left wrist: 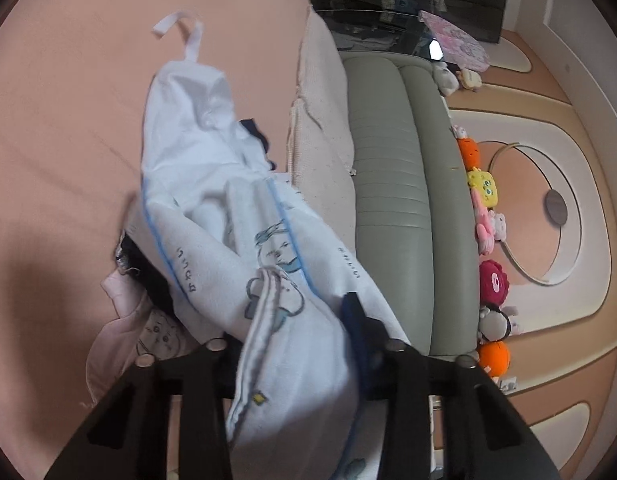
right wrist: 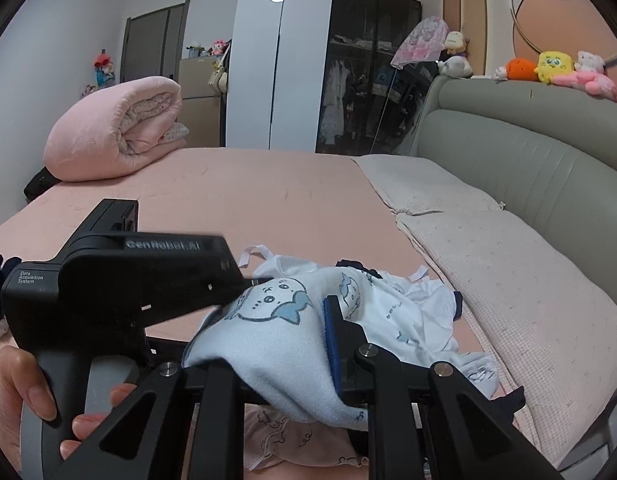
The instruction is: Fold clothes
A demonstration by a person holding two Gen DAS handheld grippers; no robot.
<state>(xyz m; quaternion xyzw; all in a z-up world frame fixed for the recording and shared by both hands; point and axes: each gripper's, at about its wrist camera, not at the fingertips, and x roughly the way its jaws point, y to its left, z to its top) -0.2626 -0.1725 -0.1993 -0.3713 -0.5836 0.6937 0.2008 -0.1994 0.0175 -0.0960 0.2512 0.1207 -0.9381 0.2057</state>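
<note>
A pale blue printed garment (right wrist: 284,344) with cartoon whale figures is lifted above the pink bed (right wrist: 236,192), draped over both tools. The right tool (right wrist: 292,340) pinches a fold of it, cloth bunched against its blue-padded finger. The left tool (left wrist: 308,344) likewise clamps the same fabric, which hangs down toward a white garment (left wrist: 188,152) and a pink garment (left wrist: 120,336) lying on the sheet. A hand (right wrist: 32,396) grips the left tool's handle. Beyond lie a rolled pink quilt (right wrist: 112,132) and grey headboard (right wrist: 528,152).
</note>
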